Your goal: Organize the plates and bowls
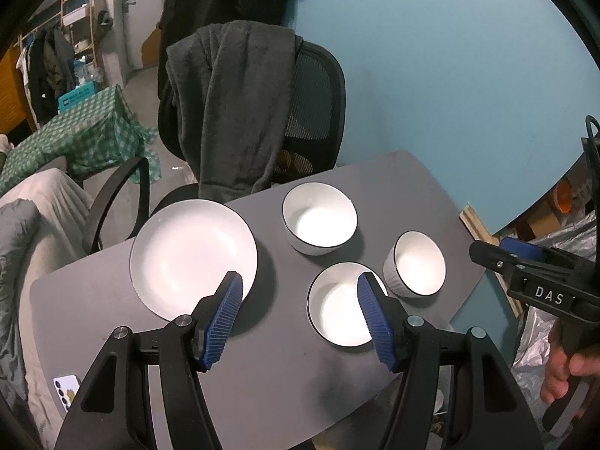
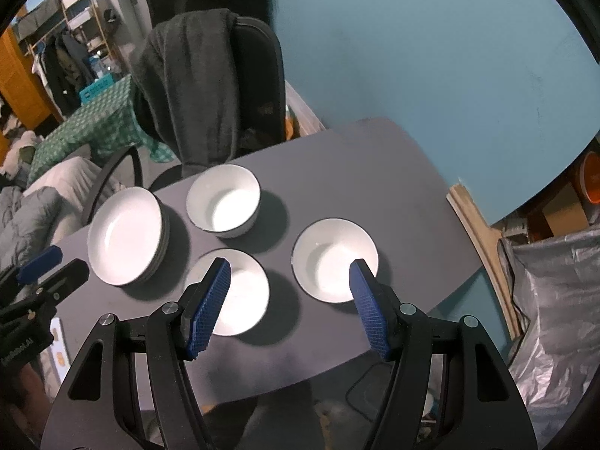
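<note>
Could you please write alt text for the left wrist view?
The open left gripper hovers over a grey table holding a stack of white plates and three white bowls. Behind stands an office chair draped with a grey blanket.

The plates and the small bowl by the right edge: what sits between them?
A bowl, seen in both views, between the plates and small bowl.
</note>
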A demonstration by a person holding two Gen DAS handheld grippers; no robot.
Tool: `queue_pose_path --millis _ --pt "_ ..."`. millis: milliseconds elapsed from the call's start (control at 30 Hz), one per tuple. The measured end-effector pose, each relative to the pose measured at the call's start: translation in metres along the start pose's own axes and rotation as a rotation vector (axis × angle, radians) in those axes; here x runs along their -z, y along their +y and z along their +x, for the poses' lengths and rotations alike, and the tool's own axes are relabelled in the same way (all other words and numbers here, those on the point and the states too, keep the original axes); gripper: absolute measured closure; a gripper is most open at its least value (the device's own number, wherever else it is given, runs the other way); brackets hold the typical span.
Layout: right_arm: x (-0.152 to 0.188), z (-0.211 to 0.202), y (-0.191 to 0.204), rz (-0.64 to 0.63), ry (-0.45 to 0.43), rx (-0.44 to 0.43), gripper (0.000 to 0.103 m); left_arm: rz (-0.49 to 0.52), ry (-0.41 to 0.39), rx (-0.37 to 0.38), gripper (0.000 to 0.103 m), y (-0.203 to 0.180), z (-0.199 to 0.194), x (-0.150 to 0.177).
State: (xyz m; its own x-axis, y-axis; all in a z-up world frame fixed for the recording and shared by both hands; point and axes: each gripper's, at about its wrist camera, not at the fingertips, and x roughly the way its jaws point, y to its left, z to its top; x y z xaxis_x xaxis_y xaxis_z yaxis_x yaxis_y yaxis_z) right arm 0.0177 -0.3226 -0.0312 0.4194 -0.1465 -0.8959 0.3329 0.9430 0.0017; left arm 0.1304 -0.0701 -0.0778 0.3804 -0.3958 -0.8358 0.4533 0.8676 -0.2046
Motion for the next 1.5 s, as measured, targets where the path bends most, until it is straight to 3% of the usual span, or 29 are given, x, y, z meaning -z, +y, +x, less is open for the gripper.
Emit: queue_pose_path --millis 367,733,1233,1500 --pt "0.005 0.029 -0.016 0.015 0.074 -0.028 0.038 0.019 0.1 0.001 0.038 -0.005 0.041 0.005" --pt "0.019 0.082 -0.009 -0.007 0.192 -0.108 0.038 0.037 0.212 -0.03 0.038 -0.006 0.095 0.024" --pt "0.038 0.136 -0.001 0.007 0.329 -0.24 0.038 0.007 0.291 -0.021 0.038 -0.001 0.137 0.041" --pt "0.038 0.148 0.006 -0.053 0.348 -0.215 0.038 0.008 0.325 -0.032 0.038 0.001 0.154 0.044"
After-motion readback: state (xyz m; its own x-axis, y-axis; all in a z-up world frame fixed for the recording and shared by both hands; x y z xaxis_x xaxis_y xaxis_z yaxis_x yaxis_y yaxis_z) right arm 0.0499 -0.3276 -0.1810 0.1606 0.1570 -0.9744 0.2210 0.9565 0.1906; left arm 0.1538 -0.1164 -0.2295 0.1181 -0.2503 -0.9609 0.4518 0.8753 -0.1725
